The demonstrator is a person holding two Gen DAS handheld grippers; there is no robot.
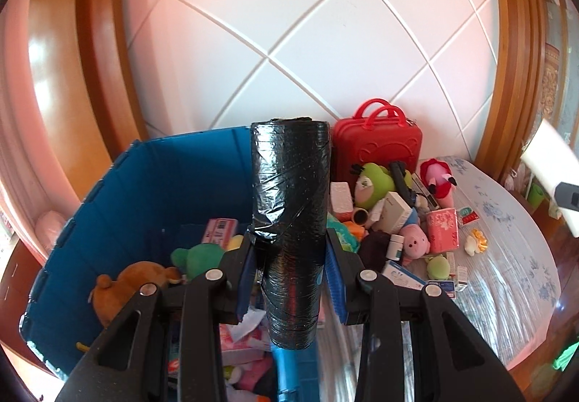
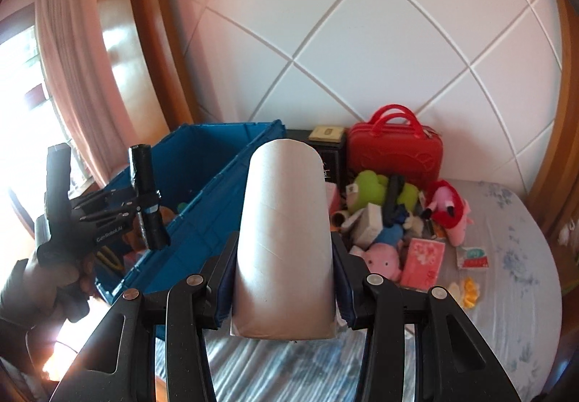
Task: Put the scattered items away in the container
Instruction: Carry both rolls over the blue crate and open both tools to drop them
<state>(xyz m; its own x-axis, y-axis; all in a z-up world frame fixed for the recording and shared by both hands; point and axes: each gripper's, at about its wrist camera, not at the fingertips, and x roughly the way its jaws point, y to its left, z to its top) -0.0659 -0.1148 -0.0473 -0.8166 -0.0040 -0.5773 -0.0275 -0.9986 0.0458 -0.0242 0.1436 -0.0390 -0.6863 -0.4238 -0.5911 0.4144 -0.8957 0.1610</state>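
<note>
Our left gripper (image 1: pixel 289 279) is clamped on a black roll (image 1: pixel 291 221), which stands upright between the pads above the blue crate (image 1: pixel 144 181). Our right gripper (image 2: pixel 284 279) is clamped on a white roll (image 2: pixel 284 239), also upright, over the striped bedspread (image 2: pixel 506 257) just right of the crate. From the right wrist view we see the left gripper with its black roll at the crate's left side, a gloved hand (image 2: pixel 54 279) below it. Inside the crate lie a brown plush (image 1: pixel 126 282), a green plush (image 1: pixel 197 257) and pink packets (image 1: pixel 220 230). Beyond, on the bedspread, a pile remains scattered: a pink pig (image 2: pixel 383 259), a pink tissue pack (image 2: pixel 425 262), white boxes (image 2: pixel 367 224), a green toy (image 2: pixel 369 186) and a red-and-pink plush (image 2: pixel 450 208). Farthest back, a red case (image 2: pixel 394 148) stands against the white quilted wall (image 2: pixel 362 21).
</note>
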